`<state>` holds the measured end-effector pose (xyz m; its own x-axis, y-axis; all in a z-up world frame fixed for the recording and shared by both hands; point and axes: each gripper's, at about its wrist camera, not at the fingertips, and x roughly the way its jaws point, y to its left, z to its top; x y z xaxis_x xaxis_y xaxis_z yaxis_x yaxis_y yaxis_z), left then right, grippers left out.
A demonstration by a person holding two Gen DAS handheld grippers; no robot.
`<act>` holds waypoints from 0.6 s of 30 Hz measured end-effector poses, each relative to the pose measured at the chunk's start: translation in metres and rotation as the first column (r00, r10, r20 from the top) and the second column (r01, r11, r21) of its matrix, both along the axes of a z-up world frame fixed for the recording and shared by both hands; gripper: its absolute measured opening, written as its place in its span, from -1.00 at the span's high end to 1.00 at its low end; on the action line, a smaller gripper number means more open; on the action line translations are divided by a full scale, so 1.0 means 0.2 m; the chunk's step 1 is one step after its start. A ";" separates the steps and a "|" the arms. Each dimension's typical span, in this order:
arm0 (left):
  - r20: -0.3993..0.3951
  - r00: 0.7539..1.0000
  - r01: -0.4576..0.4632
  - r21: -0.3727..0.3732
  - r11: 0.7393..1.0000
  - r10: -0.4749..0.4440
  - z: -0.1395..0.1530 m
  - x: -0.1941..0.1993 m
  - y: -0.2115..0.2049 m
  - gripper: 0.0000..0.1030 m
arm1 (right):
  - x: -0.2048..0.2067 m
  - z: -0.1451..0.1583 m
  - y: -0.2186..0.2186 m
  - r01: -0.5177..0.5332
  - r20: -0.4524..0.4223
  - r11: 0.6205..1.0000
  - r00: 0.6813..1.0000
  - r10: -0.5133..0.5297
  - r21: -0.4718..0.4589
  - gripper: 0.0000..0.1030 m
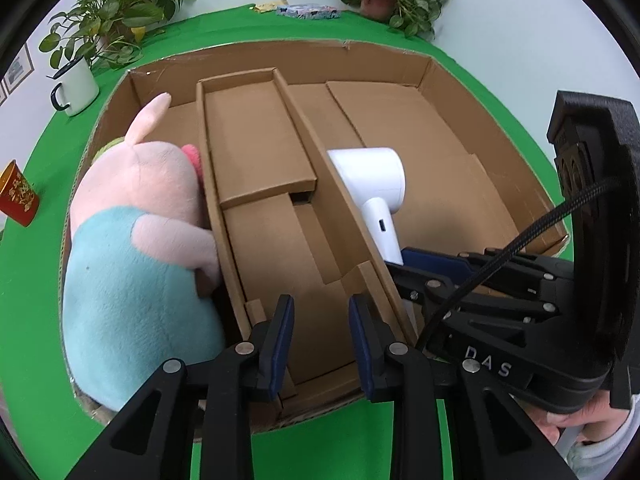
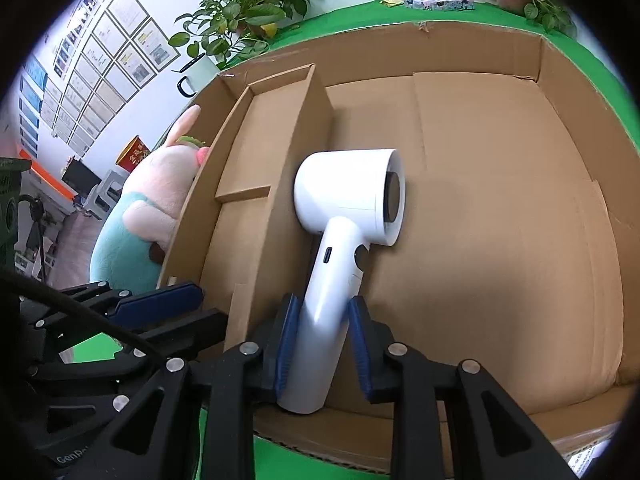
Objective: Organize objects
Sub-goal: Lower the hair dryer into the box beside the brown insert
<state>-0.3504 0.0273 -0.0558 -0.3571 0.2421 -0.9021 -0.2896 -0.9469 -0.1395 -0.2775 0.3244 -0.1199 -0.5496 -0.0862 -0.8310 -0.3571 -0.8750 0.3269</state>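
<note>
A big cardboard box (image 1: 384, 54) with dividers sits on the green table. A white hair dryer (image 2: 352, 192) lies in its wide right compartment, nozzle facing right. My right gripper (image 2: 322, 320) is shut on the dryer's handle near its lower end. The dryer (image 1: 372, 178) also shows beyond the divider in the left wrist view. A plush pig (image 1: 136, 240) in a light blue dress fills the left compartment. My left gripper (image 1: 320, 320) hovers over the near end of the middle compartment, open, its jaws a little apart with nothing between them.
A white enamel mug (image 1: 76, 88) and a red cup (image 1: 18, 194) stand left of the box. Potted plants (image 1: 116, 16) and a colourful packet (image 1: 308, 11) line the back edge. A raised cardboard insert (image 1: 256, 140) occupies the middle compartment's far half.
</note>
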 end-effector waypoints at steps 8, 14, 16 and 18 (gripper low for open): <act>-0.002 1.000 -0.007 -0.030 1.000 0.006 -0.01 0.06 0.00 0.48 | -0.01 0.01 -0.03 -0.024 0.022 0.998 0.999 0.023 0.054 0.48; -0.008 1.000 -0.013 -0.029 0.999 0.013 -0.02 0.08 -0.02 0.48 | 0.00 0.03 -0.04 -0.061 0.056 0.993 0.997 0.055 0.104 0.53; -0.008 1.000 -0.015 -0.024 1.000 0.015 -0.02 0.07 -0.03 0.48 | 0.00 0.03 -0.04 -0.061 0.062 0.994 0.997 0.055 0.091 0.53; -0.009 1.000 -0.015 -0.023 1.000 0.015 -0.02 0.07 -0.03 0.48 | 0.00 0.04 -0.03 -0.049 0.058 0.996 0.997 0.045 0.078 0.51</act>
<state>-0.3359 0.0214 -0.0601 -0.3686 0.2157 -0.9042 -0.2761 -0.9542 -0.1151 -0.2777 0.3187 -0.1120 -0.4985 -0.0435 -0.8658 -0.3308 -0.9136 0.2364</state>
